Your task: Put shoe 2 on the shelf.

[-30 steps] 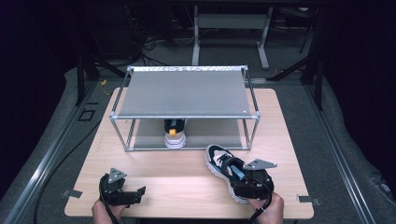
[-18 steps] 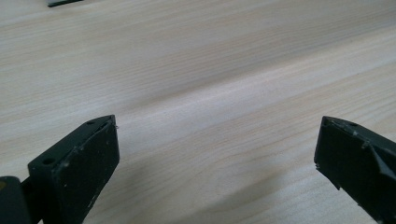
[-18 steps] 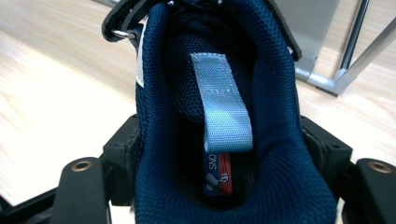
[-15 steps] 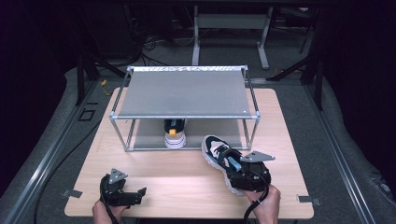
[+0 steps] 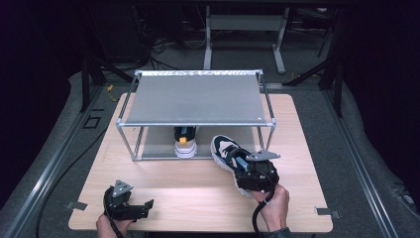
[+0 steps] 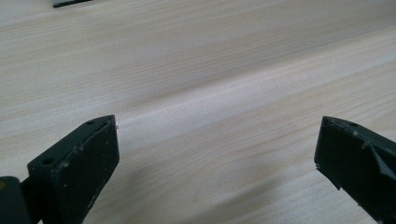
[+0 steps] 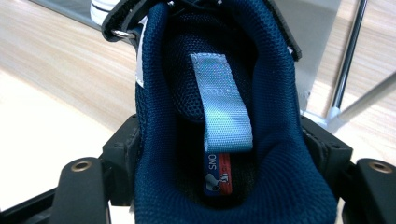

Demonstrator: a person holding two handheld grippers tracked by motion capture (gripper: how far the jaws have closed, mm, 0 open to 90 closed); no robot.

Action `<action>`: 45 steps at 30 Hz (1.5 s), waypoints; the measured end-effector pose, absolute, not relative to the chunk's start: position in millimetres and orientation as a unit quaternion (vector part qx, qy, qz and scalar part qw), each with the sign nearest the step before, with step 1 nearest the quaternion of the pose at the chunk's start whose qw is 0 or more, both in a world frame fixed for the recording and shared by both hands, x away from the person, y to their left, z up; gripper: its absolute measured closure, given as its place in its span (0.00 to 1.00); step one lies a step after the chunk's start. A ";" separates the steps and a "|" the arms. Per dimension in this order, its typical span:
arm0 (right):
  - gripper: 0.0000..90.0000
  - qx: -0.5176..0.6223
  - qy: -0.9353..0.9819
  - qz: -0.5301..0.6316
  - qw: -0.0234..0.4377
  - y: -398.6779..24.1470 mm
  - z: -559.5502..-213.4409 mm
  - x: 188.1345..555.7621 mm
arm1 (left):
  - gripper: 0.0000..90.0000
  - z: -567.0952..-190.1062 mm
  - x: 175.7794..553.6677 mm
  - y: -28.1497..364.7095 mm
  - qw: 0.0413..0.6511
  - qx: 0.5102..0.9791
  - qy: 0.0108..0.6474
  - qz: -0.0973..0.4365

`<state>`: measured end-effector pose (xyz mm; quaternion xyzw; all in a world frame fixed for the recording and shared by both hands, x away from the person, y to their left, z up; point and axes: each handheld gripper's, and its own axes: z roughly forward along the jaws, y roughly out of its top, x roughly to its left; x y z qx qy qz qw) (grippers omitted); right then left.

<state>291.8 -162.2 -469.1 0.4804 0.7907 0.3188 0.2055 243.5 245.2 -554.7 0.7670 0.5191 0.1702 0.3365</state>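
High view: the right gripper (image 5: 245, 171) holds a dark blue and white sneaker (image 5: 225, 151) by its heel end, at the right front of the wooden table (image 5: 198, 178). The sneaker's toe points away from the person, toward the front right leg of the metal shelf rack (image 5: 195, 96), and lies just in front of the rack's lower opening. A second shoe (image 5: 184, 144), white-soled with a yellow heel patch, stands under the rack's top plate, on the lower level, just left of the held sneaker and apart from it.

Right gripper view: both black jaws press on the outer sides of the sneaker's heel collar, one on each side, so the tool is clamped on the sneaker (image 7: 224, 121). The blue mesh lining and a pale blue pull loop (image 7: 223, 105) face the camera. A rack leg (image 7: 348, 65) shows to the right, past the sneaker.

Left gripper view: the jaws of the left gripper (image 6: 217, 154) stand wide apart with nothing between them; bare wood grain lies under them.

High view: the left gripper (image 5: 148, 206) rests low at the front left edge of the table, held by the person's left hand (image 5: 111, 225), well apart from both shoes and from the rack
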 end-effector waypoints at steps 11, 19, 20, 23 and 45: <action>0.31 0.488 0.788 0.309 0.212 -144.8 -468.4 320.7 | 0.00 -559.7 241.6 244.4 0.346 0.765 0.519 0.163; 0.30 0.510 0.779 0.307 0.196 -120.8 -480.8 352.1 | 0.00 -556.0 241.4 245.7 0.350 0.762 0.519 0.165; 0.30 0.510 0.779 0.307 0.196 -120.8 -480.8 352.1 | 0.00 -556.0 241.4 245.7 0.350 0.762 0.519 0.165; 0.30 0.521 0.775 0.300 0.195 -113.1 -488.7 359.9 | 0.00 -556.9 241.0 245.8 0.351 0.762 0.520 0.163; 0.16 0.519 0.758 0.351 0.180 -120.8 -494.0 352.8 | 0.00 -559.9 239.5 245.9 0.359 0.759 0.522 0.153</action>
